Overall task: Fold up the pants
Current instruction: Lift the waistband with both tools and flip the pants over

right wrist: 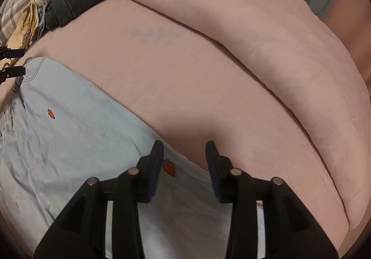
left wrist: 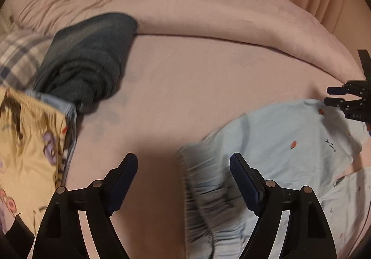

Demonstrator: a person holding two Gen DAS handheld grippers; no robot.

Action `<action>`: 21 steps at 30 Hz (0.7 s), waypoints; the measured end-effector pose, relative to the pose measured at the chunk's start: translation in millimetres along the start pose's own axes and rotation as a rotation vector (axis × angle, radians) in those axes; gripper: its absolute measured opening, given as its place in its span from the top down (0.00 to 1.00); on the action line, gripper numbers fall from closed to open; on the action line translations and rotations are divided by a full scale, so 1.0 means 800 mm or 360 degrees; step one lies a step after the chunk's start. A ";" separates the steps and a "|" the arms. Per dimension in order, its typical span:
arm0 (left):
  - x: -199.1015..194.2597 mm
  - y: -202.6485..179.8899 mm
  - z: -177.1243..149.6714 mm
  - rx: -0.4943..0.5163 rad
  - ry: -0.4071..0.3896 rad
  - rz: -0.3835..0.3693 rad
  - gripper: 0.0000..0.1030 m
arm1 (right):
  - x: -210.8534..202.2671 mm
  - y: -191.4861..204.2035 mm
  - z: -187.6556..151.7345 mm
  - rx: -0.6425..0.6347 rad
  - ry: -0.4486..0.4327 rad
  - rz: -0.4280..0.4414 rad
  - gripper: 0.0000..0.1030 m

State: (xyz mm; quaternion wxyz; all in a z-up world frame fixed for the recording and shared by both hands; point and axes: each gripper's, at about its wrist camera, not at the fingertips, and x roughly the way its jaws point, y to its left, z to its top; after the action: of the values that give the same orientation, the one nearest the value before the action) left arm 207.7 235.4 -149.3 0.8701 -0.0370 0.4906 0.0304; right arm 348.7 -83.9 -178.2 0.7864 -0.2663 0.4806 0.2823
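Observation:
Light blue pants [left wrist: 285, 150] with small red strawberry prints lie flat on the pink bed sheet, also in the right wrist view [right wrist: 76, 133]. My left gripper [left wrist: 183, 166] is open and empty, just above the pants' gathered waistband edge [left wrist: 197, 180]; it also shows in the right wrist view [right wrist: 17, 61] at the pants' far corner. My right gripper [right wrist: 184, 154] is open and empty over the pants' near edge beside a strawberry print [right wrist: 168, 167]. It appears in the left wrist view [left wrist: 336, 96] at the pants' far right corner.
A dark grey folded garment [left wrist: 90, 59] lies at the left, next to a yellow patterned cloth [left wrist: 27, 143] and a plaid pillow [left wrist: 18, 54]. A rolled pink duvet [left wrist: 208, 15] runs along the back of the bed. Bare pink sheet [left wrist: 185, 87] lies between.

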 end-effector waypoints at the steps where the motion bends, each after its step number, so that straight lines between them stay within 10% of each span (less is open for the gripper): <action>1: 0.003 -0.010 0.007 0.0028 0.0000 0.0003 0.20 | 0.001 -0.001 0.000 -0.0005 0.0012 -0.0008 0.63; 6: 0.027 -0.031 0.043 0.0127 0.0003 -0.0118 0.20 | 0.024 -0.014 0.009 -0.0026 0.0100 0.0035 0.63; 11: 0.091 -0.045 0.037 0.0302 0.0342 -0.0040 0.23 | 0.052 -0.029 0.009 -0.0037 0.0163 0.0047 0.66; 17: 0.070 -0.038 0.042 0.0298 0.0258 -0.0031 0.89 | 0.035 -0.024 -0.014 -0.0139 0.0167 0.0027 0.94; 21: 0.043 -0.037 0.043 0.0295 0.0152 0.0018 0.93 | 0.021 -0.012 -0.022 -0.0219 0.0139 -0.0124 0.97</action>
State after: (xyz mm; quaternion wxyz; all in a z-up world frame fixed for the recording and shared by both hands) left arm 257.5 209.5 -159.6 0.8452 0.0448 0.5324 -0.0121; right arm 351.4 -99.6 -198.7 0.7550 -0.3501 0.4831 0.2720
